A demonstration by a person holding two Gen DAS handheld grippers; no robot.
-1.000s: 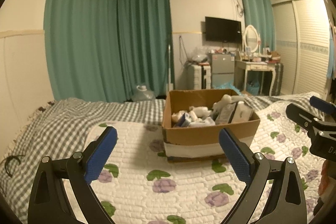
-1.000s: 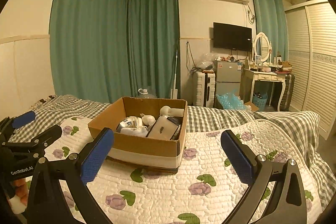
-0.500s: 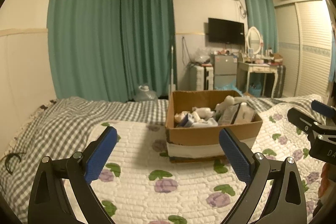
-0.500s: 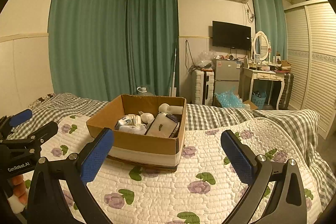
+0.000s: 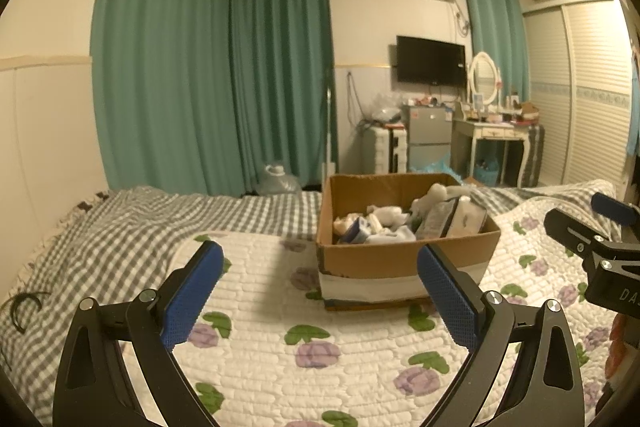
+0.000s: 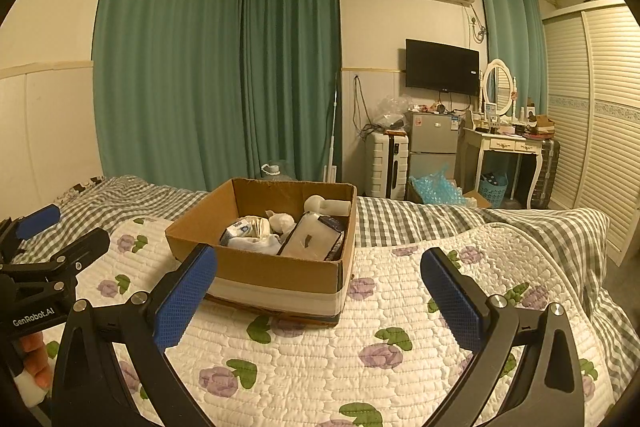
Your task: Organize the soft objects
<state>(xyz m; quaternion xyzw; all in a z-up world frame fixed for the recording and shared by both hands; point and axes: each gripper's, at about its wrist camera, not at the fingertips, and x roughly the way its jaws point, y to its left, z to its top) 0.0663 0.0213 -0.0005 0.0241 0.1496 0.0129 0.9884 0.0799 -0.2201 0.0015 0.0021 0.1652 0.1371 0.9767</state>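
An open cardboard box (image 5: 404, 259) (image 6: 276, 269) stands on the quilted bed and holds several soft items: white tissue packs (image 6: 310, 237), a blue-and-white pack (image 6: 240, 229), and pale plush pieces (image 5: 434, 195). My left gripper (image 5: 320, 291) hovers over the quilt in front of the box, open and empty. My right gripper (image 6: 318, 291) also hangs open with nothing between its blue pads, the box just beyond its left finger. Each gripper shows at the edge of the other's view.
A white quilt with purple flowers (image 6: 360, 347) covers a grey checked bedspread (image 5: 120, 227). Green curtains, a TV, a small fridge, a suitcase and a dressing table (image 6: 508, 143) line the far wall. A dark hair band (image 5: 24, 303) lies at the bed's left edge.
Both cameras have drifted slightly, so the box sits a little further right in each view. Both grippers stay open and empty.
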